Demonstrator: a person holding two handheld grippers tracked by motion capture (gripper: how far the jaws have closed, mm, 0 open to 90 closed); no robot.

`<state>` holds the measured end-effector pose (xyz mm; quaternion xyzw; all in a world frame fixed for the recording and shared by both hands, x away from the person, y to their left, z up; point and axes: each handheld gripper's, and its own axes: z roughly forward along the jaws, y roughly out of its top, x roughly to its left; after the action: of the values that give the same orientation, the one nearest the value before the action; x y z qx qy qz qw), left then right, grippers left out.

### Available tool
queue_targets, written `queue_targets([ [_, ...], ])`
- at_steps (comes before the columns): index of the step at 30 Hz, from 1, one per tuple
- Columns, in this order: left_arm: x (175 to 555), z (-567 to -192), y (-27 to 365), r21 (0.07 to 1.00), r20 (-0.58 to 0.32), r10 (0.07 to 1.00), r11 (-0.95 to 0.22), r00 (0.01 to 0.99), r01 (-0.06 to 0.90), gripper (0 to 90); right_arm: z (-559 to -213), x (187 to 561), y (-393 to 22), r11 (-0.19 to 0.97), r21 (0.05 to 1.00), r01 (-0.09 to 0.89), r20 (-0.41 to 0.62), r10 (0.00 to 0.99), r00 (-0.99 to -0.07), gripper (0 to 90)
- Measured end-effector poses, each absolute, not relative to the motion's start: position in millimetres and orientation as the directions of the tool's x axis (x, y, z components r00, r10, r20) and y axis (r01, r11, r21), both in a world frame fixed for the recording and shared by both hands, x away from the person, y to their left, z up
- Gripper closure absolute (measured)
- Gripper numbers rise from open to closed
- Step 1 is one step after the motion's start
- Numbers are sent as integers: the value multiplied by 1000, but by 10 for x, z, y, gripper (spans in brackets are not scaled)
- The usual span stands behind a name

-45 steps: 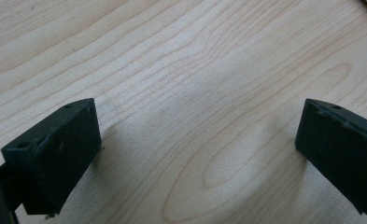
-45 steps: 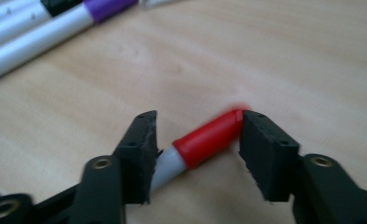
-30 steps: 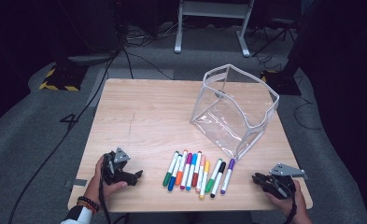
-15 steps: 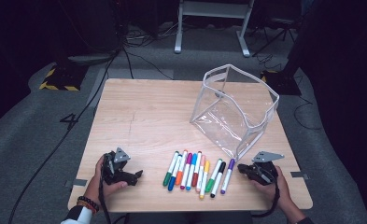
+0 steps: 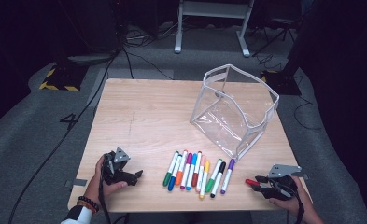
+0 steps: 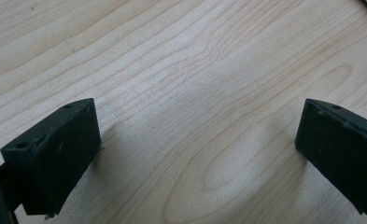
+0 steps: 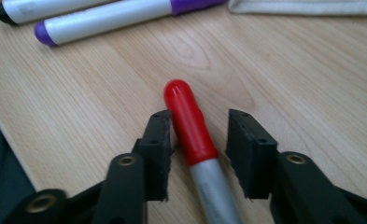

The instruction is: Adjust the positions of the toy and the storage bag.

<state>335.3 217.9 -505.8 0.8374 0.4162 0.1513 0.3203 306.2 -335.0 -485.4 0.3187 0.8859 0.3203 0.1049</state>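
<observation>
One wooden bench (image 5: 139,116) carries a clear zip pouch (image 5: 235,109) at two o'clock and a marker row (image 5: 197,169) at six. My left gripper (image 5: 135,176) rests at seven, fingers wide. My right gripper (image 7: 197,149), at five, has just been opening; the red marker (image 7: 187,119) lies loose between its fingers.

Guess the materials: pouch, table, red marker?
Pouch: looks like clear soft vinyl with a pale sewn edge binding; the table shows through it and its walls sag. Table: light wood or wood-look laminate, matte, with visible grain. Red marker: glossy red plastic cap on a grey, satin barrel, likely plastic or metal.
</observation>
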Motion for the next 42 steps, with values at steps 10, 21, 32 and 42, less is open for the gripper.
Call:
queue_targets([
  [10,3379,-5055,2159,660,-8,790,-456,613,597,4,-4868,3217,-3096,622,649,438,-8,581,-814,747],
  [21,3463,-5057,2111,664,-11,772,-469,635,582,2,-4878,3391,-2737,641,658,395,-24,542,-840,746],
  [32,3989,-5027,1841,668,-15,747,-487,664,563,78,-4838,3390,-2866,586,696,415,-23,596,-803,613],
  [42,4613,-4929,1275,719,-23,683,-496,730,487,186,-4697,3494,-2927,502,763,407,-83,700,-709,592],
])
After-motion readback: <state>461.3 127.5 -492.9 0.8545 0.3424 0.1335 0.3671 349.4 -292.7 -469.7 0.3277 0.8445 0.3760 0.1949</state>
